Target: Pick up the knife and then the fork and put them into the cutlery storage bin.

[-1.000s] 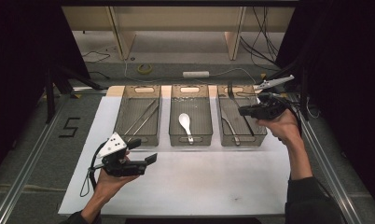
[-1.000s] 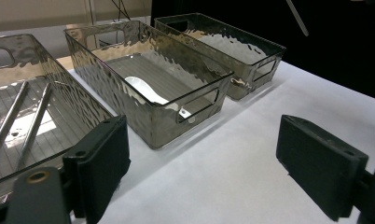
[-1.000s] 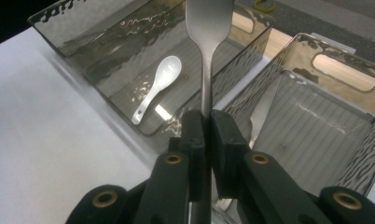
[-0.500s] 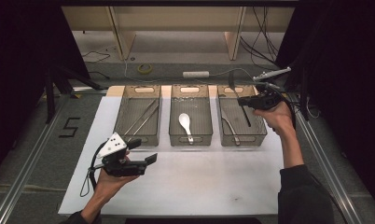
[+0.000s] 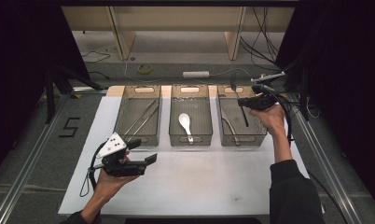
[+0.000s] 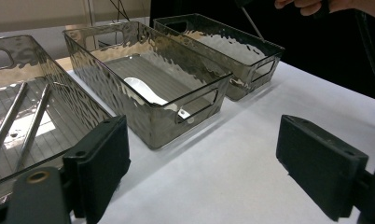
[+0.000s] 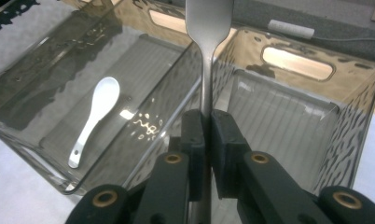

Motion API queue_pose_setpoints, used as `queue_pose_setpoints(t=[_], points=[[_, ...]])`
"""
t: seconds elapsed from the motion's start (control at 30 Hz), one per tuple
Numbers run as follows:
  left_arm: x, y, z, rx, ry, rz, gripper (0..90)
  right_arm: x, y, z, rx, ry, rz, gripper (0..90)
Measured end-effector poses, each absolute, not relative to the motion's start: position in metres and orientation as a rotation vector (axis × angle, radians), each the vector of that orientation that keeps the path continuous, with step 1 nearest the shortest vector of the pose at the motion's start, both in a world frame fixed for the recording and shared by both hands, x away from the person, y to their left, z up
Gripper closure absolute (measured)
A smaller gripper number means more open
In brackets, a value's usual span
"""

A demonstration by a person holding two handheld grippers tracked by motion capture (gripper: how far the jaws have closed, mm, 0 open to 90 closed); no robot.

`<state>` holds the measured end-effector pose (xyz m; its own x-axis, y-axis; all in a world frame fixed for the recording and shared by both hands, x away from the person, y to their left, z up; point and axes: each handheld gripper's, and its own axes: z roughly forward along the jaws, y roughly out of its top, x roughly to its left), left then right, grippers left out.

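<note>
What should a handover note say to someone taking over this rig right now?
Right gripper: shut on a metal utensil, held by its handle above the right bin; its head is cut off at the frame's top, so the type is unclear.
Left gripper: open, holds nothing, above the white mat in front of the bins.
Done: white spoon lies in the middle bin, long metal pieces in the left bin.
Left: probably lower and release the held utensil into the right bin.
</note>
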<state>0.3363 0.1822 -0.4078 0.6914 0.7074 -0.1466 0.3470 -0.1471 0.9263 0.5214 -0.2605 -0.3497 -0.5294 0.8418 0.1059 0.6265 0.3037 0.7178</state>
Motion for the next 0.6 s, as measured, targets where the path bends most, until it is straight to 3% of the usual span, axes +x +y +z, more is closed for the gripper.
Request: queue_pose_setpoints(t=[0.6], points=[[0.336,0.182,-0.408,1.750,0.847,0.389,16.8,0.525,-0.264,-0.386,1.401,2.294,0.964,84.9]])
